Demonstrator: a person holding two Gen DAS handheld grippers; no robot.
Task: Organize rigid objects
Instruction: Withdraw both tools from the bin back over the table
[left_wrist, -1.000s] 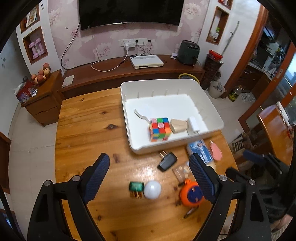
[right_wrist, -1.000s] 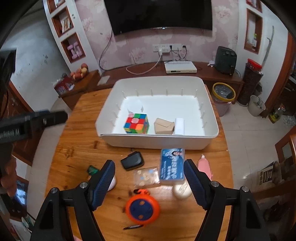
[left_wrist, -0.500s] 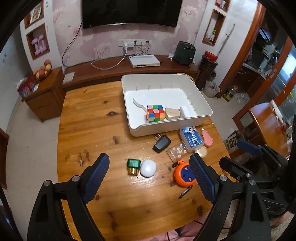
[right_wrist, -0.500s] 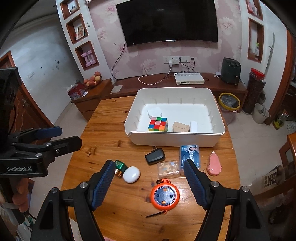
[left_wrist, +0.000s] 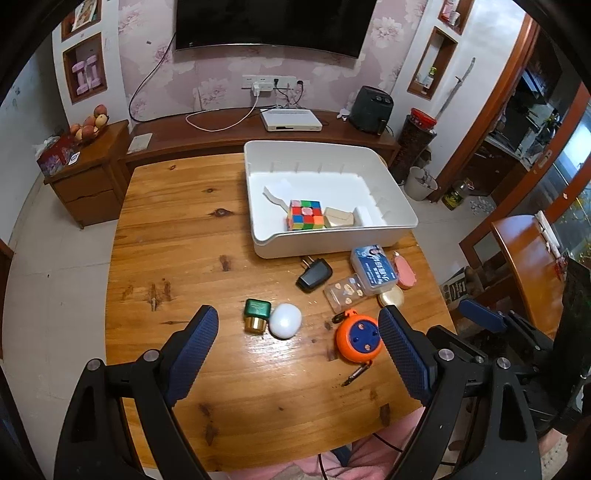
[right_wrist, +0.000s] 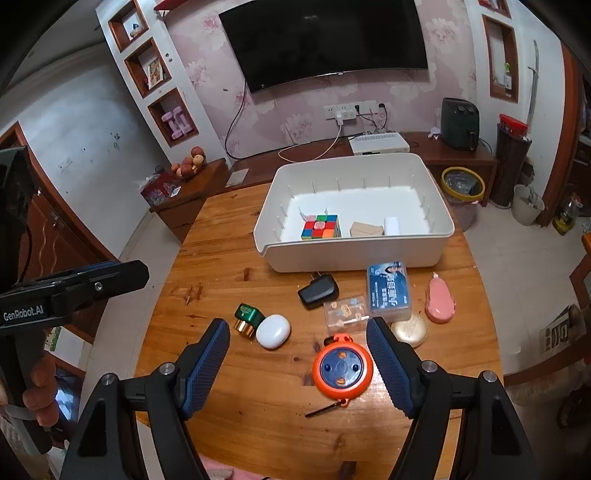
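A white bin (left_wrist: 402, 221) (right_wrist: 439, 236) on the wooden table holds a colour cube (left_wrist: 305, 215) (right_wrist: 320, 226), a tan block (left_wrist: 338, 218) and a white piece (right_wrist: 392, 225). In front of it lie a black charger (left_wrist: 314, 275) (right_wrist: 318, 291), a blue box (left_wrist: 373, 270) (right_wrist: 388, 291), a clear case (right_wrist: 346, 310), a pink oval (right_wrist: 440, 301), a gold disc (right_wrist: 409, 331), an orange reel (left_wrist: 358, 339) (right_wrist: 342, 371), a white case (left_wrist: 285, 320) (right_wrist: 273, 331) and a green bottle (left_wrist: 256, 314) (right_wrist: 248, 316). My left gripper (left_wrist: 297, 350) and right gripper (right_wrist: 298, 363) are both open and empty, high above the table's near edge.
The wooden table (left_wrist: 177, 229) ends close below both grippers. A TV bench (left_wrist: 221, 133) with a white box and cables runs behind it. A small cabinet (left_wrist: 88, 173) stands at the left, and a second table (left_wrist: 528, 258) at the right.
Both grippers have risen and pulled back from the table, so the bin and the loose items look smaller and farther. Nothing on the table has moved.
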